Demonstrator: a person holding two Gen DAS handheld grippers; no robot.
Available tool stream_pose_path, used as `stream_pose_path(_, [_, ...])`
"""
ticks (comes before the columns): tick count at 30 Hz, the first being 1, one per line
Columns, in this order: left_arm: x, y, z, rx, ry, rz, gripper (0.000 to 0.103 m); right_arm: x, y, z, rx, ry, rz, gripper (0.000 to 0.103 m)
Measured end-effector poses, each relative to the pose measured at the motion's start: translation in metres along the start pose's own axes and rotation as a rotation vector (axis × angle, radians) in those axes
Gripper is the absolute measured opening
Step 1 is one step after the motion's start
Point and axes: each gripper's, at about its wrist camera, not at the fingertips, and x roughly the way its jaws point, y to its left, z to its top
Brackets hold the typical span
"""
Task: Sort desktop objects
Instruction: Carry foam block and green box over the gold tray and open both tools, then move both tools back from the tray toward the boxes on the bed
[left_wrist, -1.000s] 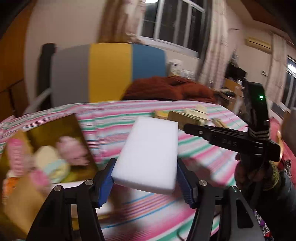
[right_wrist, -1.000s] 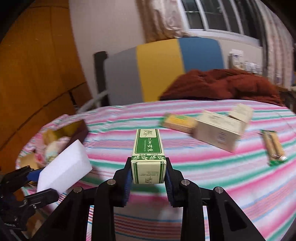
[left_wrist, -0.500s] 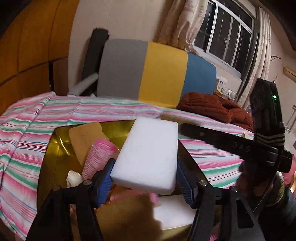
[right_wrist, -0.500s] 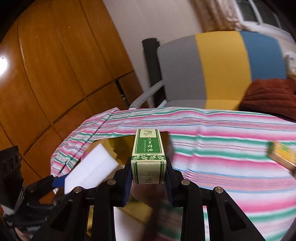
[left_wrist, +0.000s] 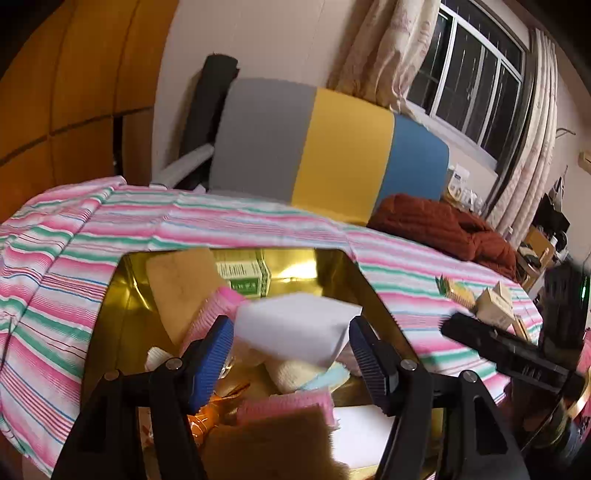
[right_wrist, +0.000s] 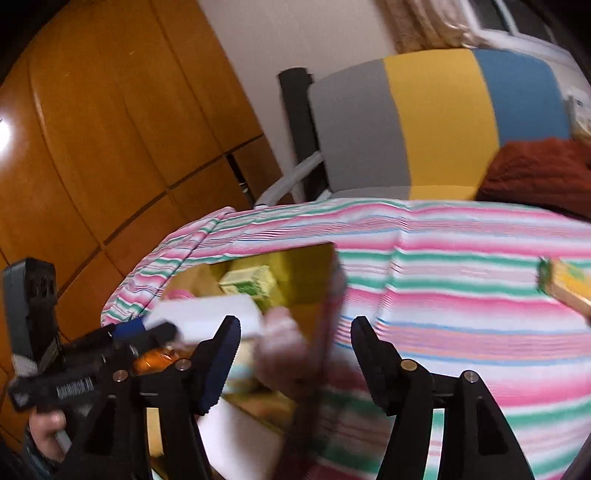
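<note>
Counter (left_wrist: 110, 236): covered with a striped cloth in pink, green and white; beyond and to the right of both jaws it lies mostly bare, with a free strip between the box and the far edge.
Gold box (left_wrist: 122, 314): open and shiny, directly under and ahead of the left jaws; its right rim runs just beside the right pad. It is crowded inside, with little free floor.
Small cartons (left_wrist: 495, 302): on the cloth to the right of the left jaws, well apart from the gold box.
Change: one second ago both jaws were over the open cloth; now they are at the gold box. The green carton (left_wrist: 245, 273), gripped by the right jaws half a second ago, now lies inside, at the far wall.
White sponge (left_wrist: 295, 328): tilted between the left pads, over the box contents; in the earlier frames it sat level and squeezed. Its right corner is at the right pad; the left pad seems apart from it.
Left gripper (left_wrist: 290, 360): jaws have just been opening a little, sponge between them; clamped or only touching, I cannot tell.
Right gripper (right_wrist: 295, 363): jaws have just been opening and stand apart, holding nothing; the box rim shows blurred between them.
Pink curlers (left_wrist: 218, 310): in the box, just left of the sponge.
</note>
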Motion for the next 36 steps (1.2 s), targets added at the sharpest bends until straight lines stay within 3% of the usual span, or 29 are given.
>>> stream_pose_path(3, [-0.013,-0.014,-0.001,0.019,-0.048,-0.005,0.066,-0.024,-0.027,-0.016,0.022,-0.019,-0.061,0.071])
stream_pose_path(6, [-0.022,-0.049,-0.008,0.101,-0.061,-0.071,0.067,-0.045,-0.056,-0.03,0.062,-0.03,-0.118,0.075])
stream_pose_path(15, [0.02,-0.181,-0.06,0.321,0.126,-0.363,0.067,-0.126,-0.161,-0.077,0.261,-0.089,-0.331,0.08])
stream_pose_path(21, [0.06,-0.246,-0.097,0.42,0.233,-0.433,0.067,-0.18,-0.213,-0.099,0.398,-0.167,-0.409,0.083])
stream_pose_path(25, [0.083,-0.257,-0.11,0.445,0.274,-0.423,0.067,-0.204,-0.244,-0.111,0.506,-0.232,-0.4,0.084])
stream_pose_path(28, [0.084,-0.254,-0.113,0.439,0.262,-0.433,0.067,-0.21,-0.252,-0.117,0.552,-0.274,-0.352,0.085])
stream_pose_path(32, [0.086,-0.246,-0.113,0.386,0.26,-0.471,0.067,-0.203,-0.248,-0.112,0.522,-0.248,-0.36,0.091])
stream_pose_path(36, [0.089,-0.235,-0.11,0.309,0.266,-0.528,0.067,-0.196,-0.249,-0.102,0.5,-0.216,-0.351,0.091])
